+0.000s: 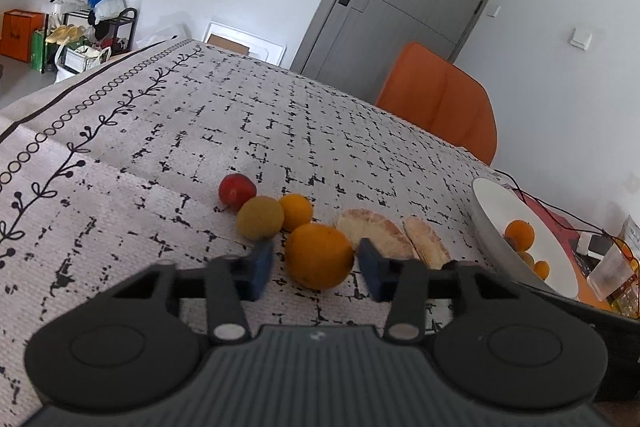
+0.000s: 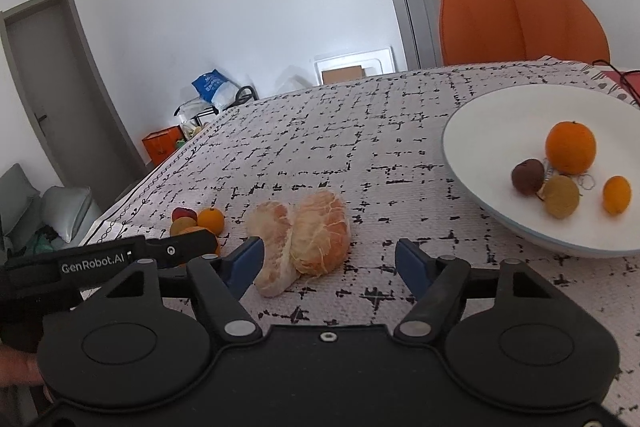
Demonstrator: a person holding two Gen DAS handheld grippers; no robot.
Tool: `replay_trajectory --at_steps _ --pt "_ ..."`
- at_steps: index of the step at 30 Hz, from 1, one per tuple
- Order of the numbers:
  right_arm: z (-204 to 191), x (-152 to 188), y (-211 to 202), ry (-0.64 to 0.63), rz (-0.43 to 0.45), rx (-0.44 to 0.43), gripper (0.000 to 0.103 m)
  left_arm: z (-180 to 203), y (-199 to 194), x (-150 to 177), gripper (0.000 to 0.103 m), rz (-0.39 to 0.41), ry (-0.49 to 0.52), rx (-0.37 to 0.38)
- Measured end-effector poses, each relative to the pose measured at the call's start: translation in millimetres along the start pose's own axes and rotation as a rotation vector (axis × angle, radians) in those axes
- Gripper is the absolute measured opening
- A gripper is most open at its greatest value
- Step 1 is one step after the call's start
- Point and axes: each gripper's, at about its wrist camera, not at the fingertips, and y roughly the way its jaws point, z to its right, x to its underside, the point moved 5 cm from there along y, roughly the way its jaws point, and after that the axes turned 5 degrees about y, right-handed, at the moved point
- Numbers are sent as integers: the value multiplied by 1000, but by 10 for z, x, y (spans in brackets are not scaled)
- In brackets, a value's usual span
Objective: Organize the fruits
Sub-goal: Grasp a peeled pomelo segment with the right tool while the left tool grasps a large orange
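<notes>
Looking along the left gripper (image 1: pixel 316 269), we find its blue fingers (image 1: pixel 262 267) spread, one on each side of a large orange (image 1: pixel 319 255) that sits on the patterned surface (image 1: pixel 240 115); we cannot tell whether either pad touches the fruit. Just beyond it lie a yellow-green fruit (image 1: pixel 260 218), a small orange (image 1: pixel 296 211) and a red fruit (image 1: pixel 237 191), clustered closely, the small orange partly hidden by the yellow-green one. Beside the large orange lie the peeled citrus pieces (image 1: pixel 400 237), their near ends covered by a finger. The white bowl (image 1: pixel 492 207) is cut across by the gripper body, and only part of its contents shows. From the right wrist, we record the right gripper (image 2: pixel 328 263) with fingers (image 2: pixel 412 265) spread wide, holding nothing; the peeled citrus pieces (image 2: pixel 308 241) rest on the surface between them, nearer the one on the left of the picture, which may touch them. The white bowl (image 2: pixel 480 131), clipped by the picture's right edge, holds an orange (image 2: pixel 571 147), a dark reddish fruit (image 2: pixel 528 177), a yellowish fruit (image 2: pixel 562 202) and a small orange fruit (image 2: pixel 617 195). The left gripper's black arm (image 2: pixel 132 257) hides most of the far fruit cluster. An orange chair (image 2: pixel 524 21) stands behind the surface.
</notes>
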Motion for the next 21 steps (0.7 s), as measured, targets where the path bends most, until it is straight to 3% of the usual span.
replay_trajectory --at_steps 11,18,21 --pt "-42 -95 209 13 -23 -9 60 -65 -46 4 36 10 -28 14" --pt "-31 -74 270 26 -42 -30 35 -85 -44 -2 36 11 -33 16" --pt "-36 -78 222 18 -38 -34 31 -82 -48 -3 36 12 -29 10"
